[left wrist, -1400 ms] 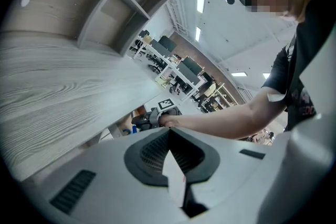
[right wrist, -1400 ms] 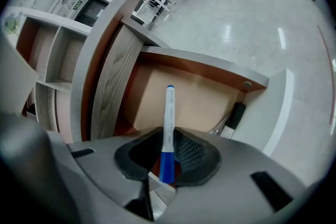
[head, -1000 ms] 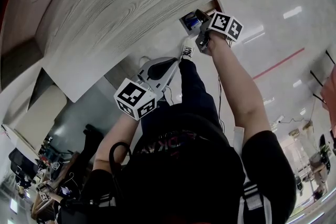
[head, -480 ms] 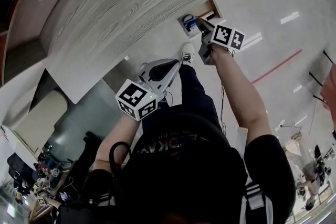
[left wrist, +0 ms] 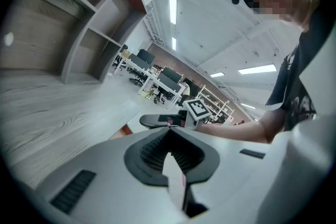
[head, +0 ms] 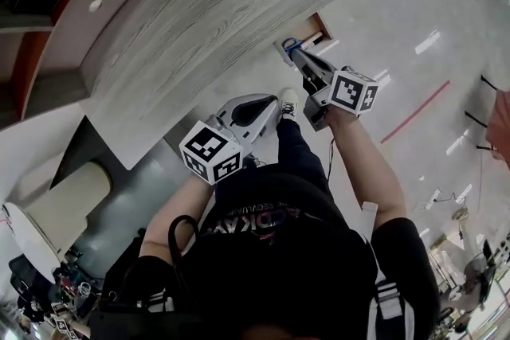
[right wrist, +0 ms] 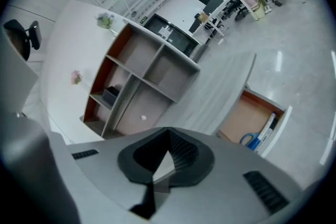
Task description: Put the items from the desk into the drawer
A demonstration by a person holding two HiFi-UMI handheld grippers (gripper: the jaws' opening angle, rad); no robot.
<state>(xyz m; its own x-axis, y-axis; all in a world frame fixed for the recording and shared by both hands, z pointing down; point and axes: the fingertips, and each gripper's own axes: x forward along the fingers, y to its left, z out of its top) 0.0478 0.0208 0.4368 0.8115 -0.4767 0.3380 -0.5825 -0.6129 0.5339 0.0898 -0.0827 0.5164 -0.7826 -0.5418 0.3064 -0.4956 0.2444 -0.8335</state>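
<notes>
— Where is the drawer sitting?
— The drawer [right wrist: 251,119] is hanging open under the end of the grey wood-grain desk [head: 199,20], showing an orange-brown bottom. Blue-handled scissors [right wrist: 249,139] and a white marker [right wrist: 266,128] are lying along its front wall.
— And the grippers?
— The right gripper [right wrist: 165,162] is hovering near it, jaws pressing together on nothing. The left gripper [left wrist: 170,162] is hovering by the desk's edge, likewise closed and empty.
— The room?
— A shelf unit [right wrist: 142,81] is rising behind the desktop, and the glossy floor [head: 414,12] is reflecting ceiling lights.
</notes>
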